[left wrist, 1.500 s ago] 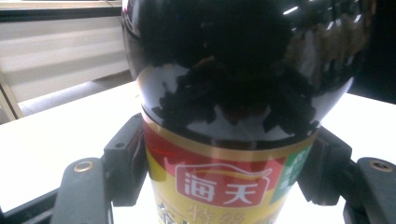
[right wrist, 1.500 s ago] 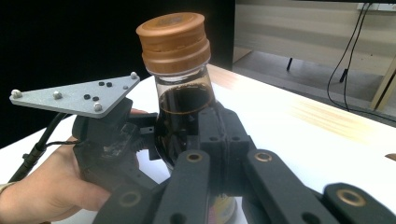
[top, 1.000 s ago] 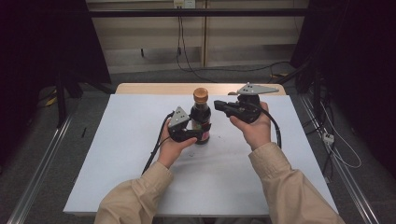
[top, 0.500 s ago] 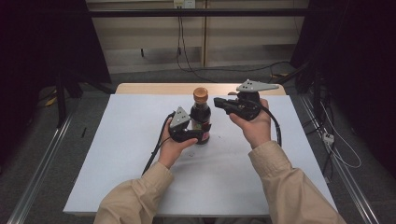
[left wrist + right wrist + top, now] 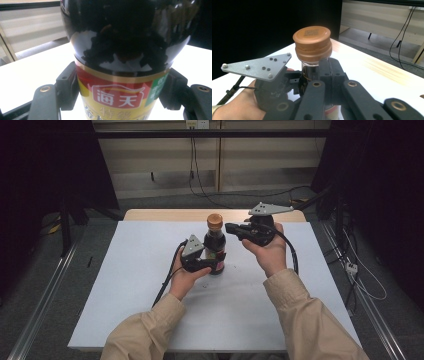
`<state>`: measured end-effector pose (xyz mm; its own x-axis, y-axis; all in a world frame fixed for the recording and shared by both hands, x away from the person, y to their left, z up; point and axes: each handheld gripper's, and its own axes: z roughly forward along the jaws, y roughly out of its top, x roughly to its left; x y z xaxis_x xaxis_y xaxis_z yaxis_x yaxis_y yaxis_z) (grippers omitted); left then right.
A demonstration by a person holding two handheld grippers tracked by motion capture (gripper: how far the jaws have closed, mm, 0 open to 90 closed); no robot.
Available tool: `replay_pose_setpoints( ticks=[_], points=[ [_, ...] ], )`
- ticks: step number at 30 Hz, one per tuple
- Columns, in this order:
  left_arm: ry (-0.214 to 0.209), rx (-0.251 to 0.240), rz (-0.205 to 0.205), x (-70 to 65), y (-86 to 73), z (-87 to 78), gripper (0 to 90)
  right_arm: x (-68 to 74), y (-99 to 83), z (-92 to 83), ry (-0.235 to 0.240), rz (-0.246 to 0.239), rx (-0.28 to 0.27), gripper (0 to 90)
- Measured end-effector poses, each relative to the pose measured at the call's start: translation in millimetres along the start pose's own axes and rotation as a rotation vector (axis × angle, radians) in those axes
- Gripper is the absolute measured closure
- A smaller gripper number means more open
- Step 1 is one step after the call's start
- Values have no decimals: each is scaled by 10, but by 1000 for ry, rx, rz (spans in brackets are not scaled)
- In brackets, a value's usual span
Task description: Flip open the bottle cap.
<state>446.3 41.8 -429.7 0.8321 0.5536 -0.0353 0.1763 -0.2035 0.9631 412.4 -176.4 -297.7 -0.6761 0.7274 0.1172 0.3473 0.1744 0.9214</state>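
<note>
A dark sauce bottle point(image 5: 216, 247) with a brown cap point(image 5: 215, 220) stands upright on the white table point(image 5: 150, 320). My left gripper point(image 5: 212, 263) is shut on its labelled lower body. Its jaws have just been closing, and both pads press the red and yellow label point(image 5: 117, 97). My right gripper point(image 5: 231, 228) comes in from the right at neck height. Its jaws are shut together with nothing between them. In the right gripper view the tips point(image 5: 329, 67) sit right beside the neck, just under the cap point(image 5: 312, 41).
A wooden strip point(image 5: 165, 214) runs along the table's far edge. Cables point(image 5: 200, 175) trail over the floor behind and to the right. Metal rails point(image 5: 40, 310) flank the table. My left gripper's cable point(image 5: 167, 275) lies on the tabletop.
The right gripper has risen slightly beside the bottle's neck. The bottle and the left gripper have stayed in place.
</note>
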Motion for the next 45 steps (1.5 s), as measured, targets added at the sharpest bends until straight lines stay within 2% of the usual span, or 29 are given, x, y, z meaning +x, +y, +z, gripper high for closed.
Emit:
replay_pose_setpoints(
  ticks=[6,11,13,14,16,17,18,24,25,26,29,30,40,45],
  points=[
    [-13,11,10,20,18,10,308,3,29,-9,1,-6,-9,900],
    [-66,-6,7,83,3,12,310,13,21,21,2,-6,-3,900],
    [-50,-6,15,66,5,17,309,17,25,25,4,-6,-5,900],
    [-63,-5,15,72,6,15,308,17,27,25,3,-7,-3,900],
    [-62,-1,11,69,7,11,304,17,28,24,4,-6,-4,900],
    [-44,0,12,58,9,11,301,19,27,23,4,-6,-5,900],
    [-39,-6,-2,48,8,16,298,20,27,19,3,-8,-5,900],
    [-17,4,-15,27,18,18,288,24,29,8,1,-8,-4,900],
    [-6,4,-14,15,18,21,286,26,27,10,-3,-12,0,900],
    [-6,14,3,17,19,20,284,28,25,14,-5,-14,1,900],
    [11,15,-3,-8,8,42,275,40,22,26,-2,-15,0,900],
    [19,19,6,-16,5,47,272,42,22,29,2,-15,1,900],
    [18,23,8,-15,6,40,303,40,28,17,2,-15,5,900],
    [26,9,12,-25,-11,39,306,32,38,16,0,-15,11,900]
  ],
)
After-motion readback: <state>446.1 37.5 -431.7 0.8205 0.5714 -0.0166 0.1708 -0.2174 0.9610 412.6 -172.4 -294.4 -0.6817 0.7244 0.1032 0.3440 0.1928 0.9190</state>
